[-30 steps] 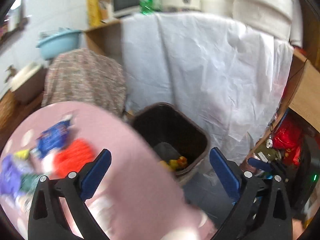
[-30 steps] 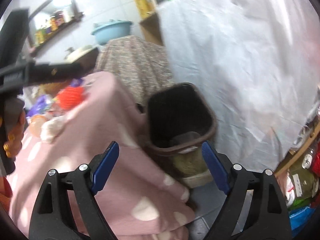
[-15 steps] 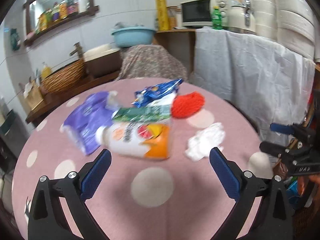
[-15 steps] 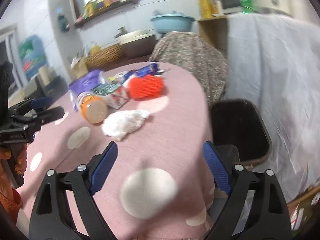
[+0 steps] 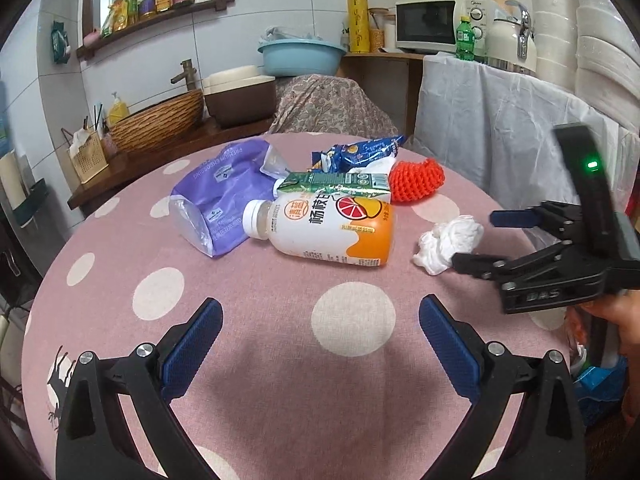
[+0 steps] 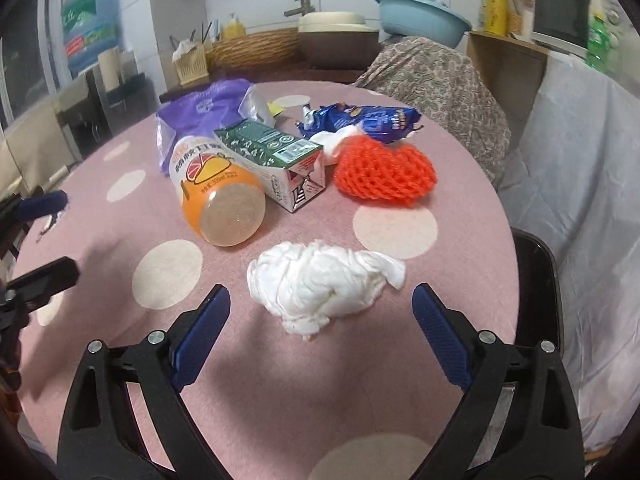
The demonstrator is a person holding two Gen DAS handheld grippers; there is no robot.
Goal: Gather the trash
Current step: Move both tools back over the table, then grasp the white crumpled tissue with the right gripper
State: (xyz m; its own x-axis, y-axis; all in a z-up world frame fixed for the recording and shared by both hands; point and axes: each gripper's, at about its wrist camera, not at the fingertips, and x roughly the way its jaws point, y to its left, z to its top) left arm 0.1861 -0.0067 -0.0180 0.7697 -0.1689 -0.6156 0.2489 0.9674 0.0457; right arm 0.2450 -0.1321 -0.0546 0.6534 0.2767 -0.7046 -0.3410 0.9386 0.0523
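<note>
- The left tongs [image 5: 318, 330] stand open above the near part of the round counter [image 5: 248, 368] with its pink, white-dotted cloth, nothing between the blue pads.
- The right tongs [image 6: 320, 326] are open too, their jaws having just spread wider; they hang over the counter with the crumpled white paper tissue [image 6: 320, 284] lying just ahead of the pads, not pressed by either.
- In the left wrist view the right tongs [image 5: 476, 238] enter from the right, fingertips next to the tissue [image 5: 450, 240]; whether they touch it cannot be told.
- Trash sits in a cluster toward the far side of the counter: a white-and-orange plastic drink bottle [image 5: 324, 230] lies on its side, cap to the left.
- A green-and-white drink carton [image 5: 336, 184] lies right behind the bottle, touching it.
- A flattened purple plastic pouch [image 5: 222, 196] lies left of the bottle, partly under its neck.
- A blue crinkled snack wrapper [image 5: 360, 152] lies farthest back.
- An orange foam fruit net [image 5: 416, 178] lies right of the carton, far of the tissue.
- A dark brown plastic bin [image 6: 538, 280] stands on the floor off the counter's right edge.
</note>
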